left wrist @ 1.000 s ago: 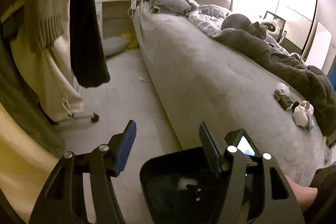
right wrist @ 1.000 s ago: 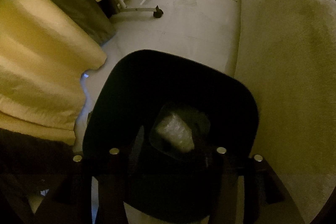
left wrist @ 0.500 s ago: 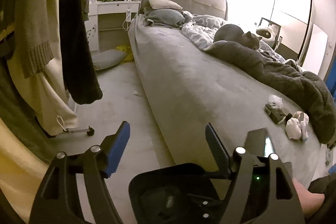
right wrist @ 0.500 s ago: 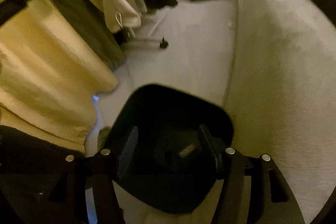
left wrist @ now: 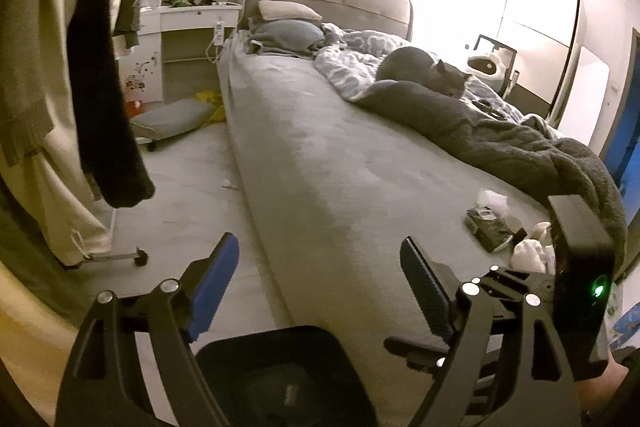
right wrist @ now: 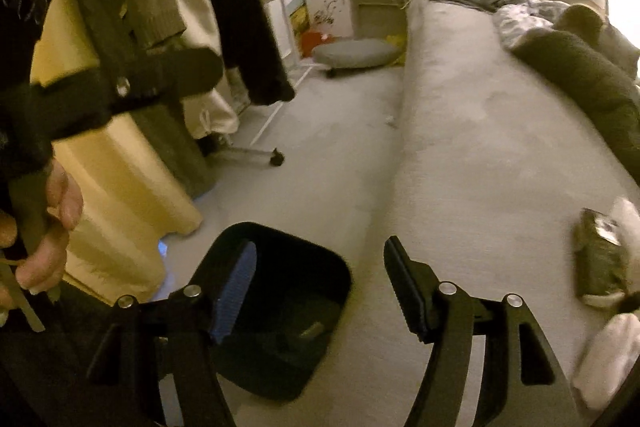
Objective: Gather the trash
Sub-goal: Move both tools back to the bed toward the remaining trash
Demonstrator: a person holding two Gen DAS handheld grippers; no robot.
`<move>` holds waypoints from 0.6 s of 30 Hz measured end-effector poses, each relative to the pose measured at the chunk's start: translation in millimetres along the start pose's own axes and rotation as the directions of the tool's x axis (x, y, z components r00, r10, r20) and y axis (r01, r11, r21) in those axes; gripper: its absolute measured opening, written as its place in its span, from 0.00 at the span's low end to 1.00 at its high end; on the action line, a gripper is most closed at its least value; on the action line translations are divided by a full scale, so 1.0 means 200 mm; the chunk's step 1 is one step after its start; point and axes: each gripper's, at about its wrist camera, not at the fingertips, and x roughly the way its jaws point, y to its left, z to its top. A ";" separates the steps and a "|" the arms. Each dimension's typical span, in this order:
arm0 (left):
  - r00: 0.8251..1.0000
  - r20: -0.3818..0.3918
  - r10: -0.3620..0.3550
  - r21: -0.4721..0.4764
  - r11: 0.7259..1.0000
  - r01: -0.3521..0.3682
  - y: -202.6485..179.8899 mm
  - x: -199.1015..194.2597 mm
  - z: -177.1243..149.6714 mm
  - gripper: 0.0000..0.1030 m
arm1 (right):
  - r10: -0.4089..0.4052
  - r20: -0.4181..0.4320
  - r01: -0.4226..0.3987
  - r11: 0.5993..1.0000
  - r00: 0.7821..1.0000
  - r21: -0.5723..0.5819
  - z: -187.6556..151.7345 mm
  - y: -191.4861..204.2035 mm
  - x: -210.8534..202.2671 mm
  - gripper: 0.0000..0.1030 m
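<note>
Bedroom: grey bed fills the frame's right, pale floor left, clothes hanging upper left. Black bin at bottom centre, on the floor against the bed's edge. Trash on the bed at right: dark wrapper, white tissues just beside it. Right gripper spread wide, nothing held, left finger over the bin mouth; wrapper well right of its fingers. Left gripper also spread, nothing held, above the bin, pointing along the bed. Left hand at left edge grips its handle.
</note>
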 end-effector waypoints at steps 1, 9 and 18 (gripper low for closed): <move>1.000 -0.002 -0.007 0.003 1.000 0.007 -0.03 0.01 0.00 0.83 | -0.006 0.006 0.006 1.000 1.000 0.005 -0.01 -0.02 -0.02 0.65; 0.999 -0.012 -0.042 0.035 0.998 0.043 -0.21 0.09 0.01 0.85 | -0.071 0.056 0.068 0.996 0.996 0.050 -0.07 -0.21 -0.21 0.66; 0.996 -0.050 -0.073 0.046 0.996 0.075 -0.37 0.20 -0.02 0.88 | -0.145 0.079 0.137 0.985 0.986 0.104 -0.18 -0.43 -0.37 0.73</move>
